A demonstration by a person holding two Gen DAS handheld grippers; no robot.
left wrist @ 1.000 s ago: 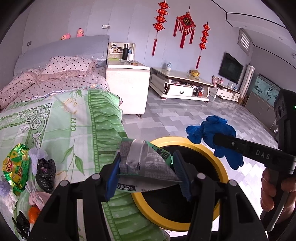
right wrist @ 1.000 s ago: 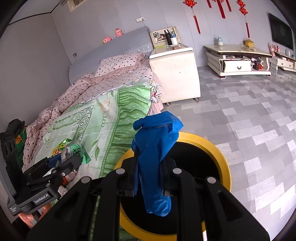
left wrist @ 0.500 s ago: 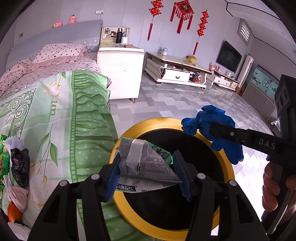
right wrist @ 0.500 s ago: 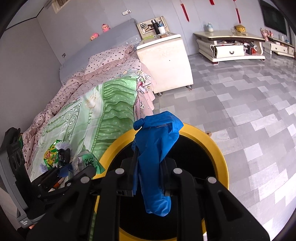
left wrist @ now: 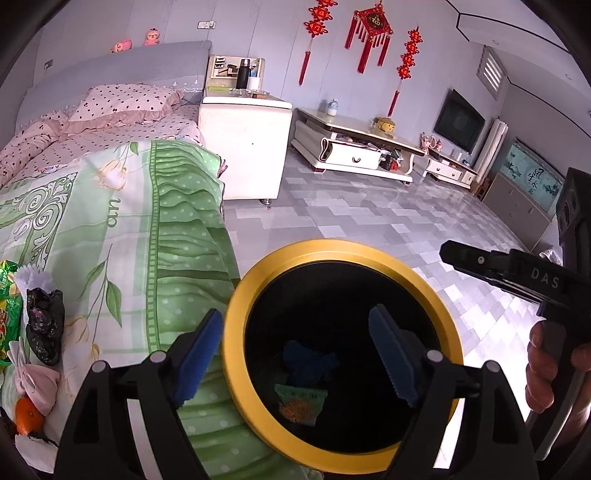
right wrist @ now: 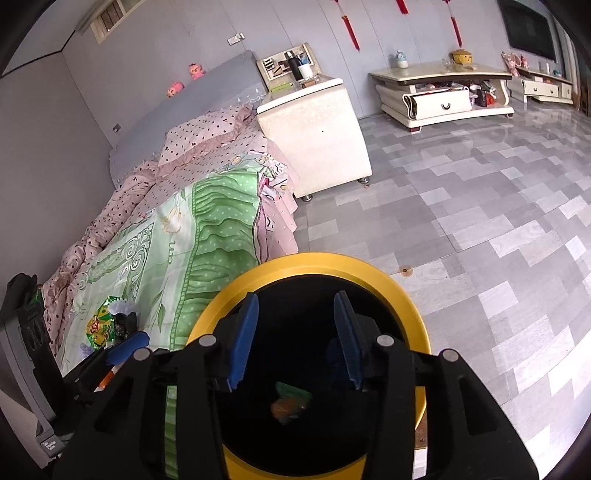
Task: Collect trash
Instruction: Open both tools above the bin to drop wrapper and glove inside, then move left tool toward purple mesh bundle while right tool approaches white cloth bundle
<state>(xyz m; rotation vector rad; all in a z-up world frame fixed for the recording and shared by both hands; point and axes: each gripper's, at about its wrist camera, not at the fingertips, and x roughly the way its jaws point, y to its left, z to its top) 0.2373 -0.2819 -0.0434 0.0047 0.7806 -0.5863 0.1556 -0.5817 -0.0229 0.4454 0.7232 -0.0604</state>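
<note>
Bed (left wrist: 110,229) beside yellow-rimmed bin (left wrist: 236,295).

A white bedside cabinet (left wrist: 245,146) stands centre-left, a black flask (left wrist: 243,75) on top. Red knot ornaments (left wrist: 371,35) hang at upper centre; a television (left wrist: 458,124) (screen dark) sits far right above pale grey floor tiles (left wrist: 369,218).

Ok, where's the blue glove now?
In the left wrist view, the blue glove lies inside the yellow-rimmed bin, just above the green wrapper, beside the bed.
</note>
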